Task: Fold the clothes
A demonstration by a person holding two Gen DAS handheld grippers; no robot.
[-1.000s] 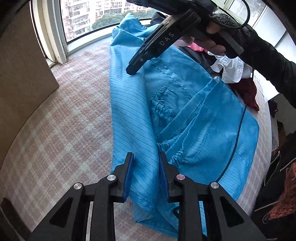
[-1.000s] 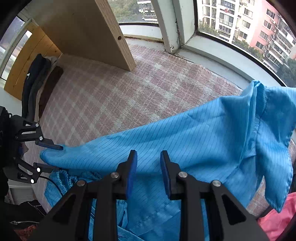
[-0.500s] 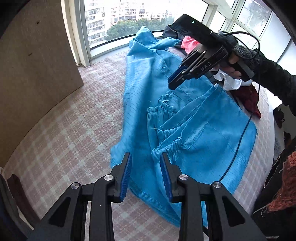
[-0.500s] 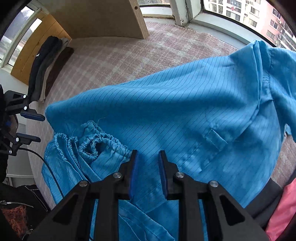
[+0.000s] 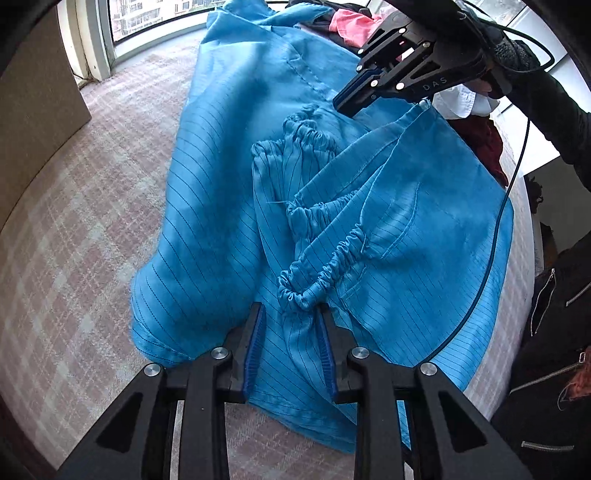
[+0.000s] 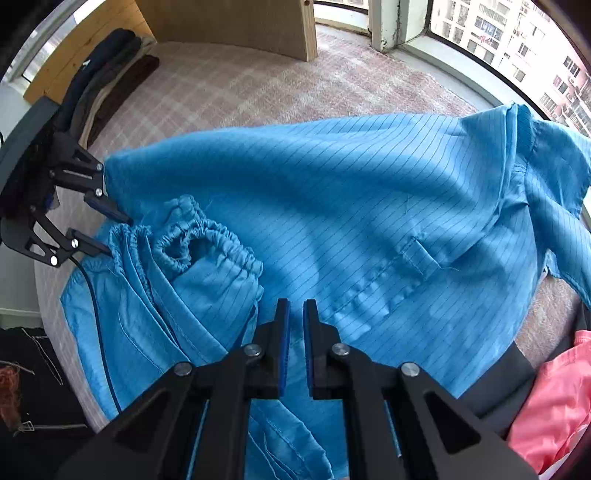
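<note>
- The left gripper [image 5: 290, 345] is pointed steeply down at the near edge of the blue garment [image 5: 229, 192]. Its jaws are closing, and a bunch of the blue cloth is seen between the two blue pads, just below a gathered elastic cuff [image 5: 321, 271].
- The right gripper [image 6: 295, 341] is likewise pointed steeply down. Its jaws are closing and stand almost together; a narrow gap is left, in which blue cloth is seen. Whether the pads press on that cloth cannot be told.
- In the left wrist view the right gripper [image 5: 345, 101] is seen at the far right, held by a hand [image 5: 491, 70] in a black sleeve, its tips just above the garment.
- In the right wrist view the left gripper [image 6: 107, 230] is seen at the left, at the garment's edge.
- The blue garment [image 6: 351, 206] is spread over a pink checked cover [image 5: 74, 229], its sleeves doubled in over the body.
- A pink garment [image 6: 554, 406] lies at the near right in the right wrist view.
- A stack of dark folded clothes [image 6: 107, 77] rests at the far left, beside a wooden board [image 6: 240, 22].
</note>
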